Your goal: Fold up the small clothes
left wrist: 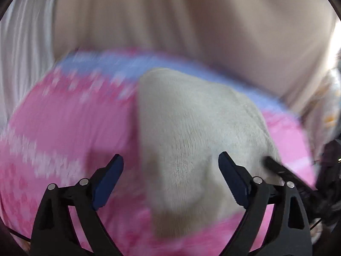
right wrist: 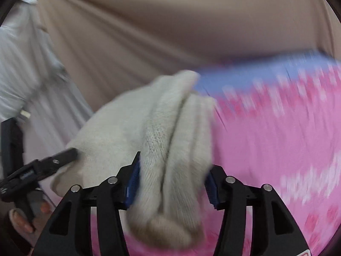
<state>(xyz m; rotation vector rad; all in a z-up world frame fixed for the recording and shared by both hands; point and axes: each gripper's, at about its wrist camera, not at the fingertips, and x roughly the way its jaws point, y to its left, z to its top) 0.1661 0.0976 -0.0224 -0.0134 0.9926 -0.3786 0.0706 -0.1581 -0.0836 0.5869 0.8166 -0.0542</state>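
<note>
A cream fuzzy small garment (left wrist: 191, 123) lies bunched on a pink knitted cloth (left wrist: 70, 125) with white pattern and a blue band. My left gripper (left wrist: 170, 177) is open, its jaws wide apart just over the cream garment's near part. My right gripper (right wrist: 172, 183) is shut on a thick fold of the cream garment (right wrist: 170, 140). The right gripper's finger (left wrist: 277, 168) shows at the garment's right edge in the left wrist view. The left gripper (right wrist: 64, 155) shows at the garment's left edge in the right wrist view. Both views are motion-blurred.
A beige sheet (right wrist: 170, 32) covers the surface behind the clothes. A white striped cloth (right wrist: 19, 64) lies at the left. A patterned fabric (left wrist: 328, 106) shows at the far right of the left wrist view.
</note>
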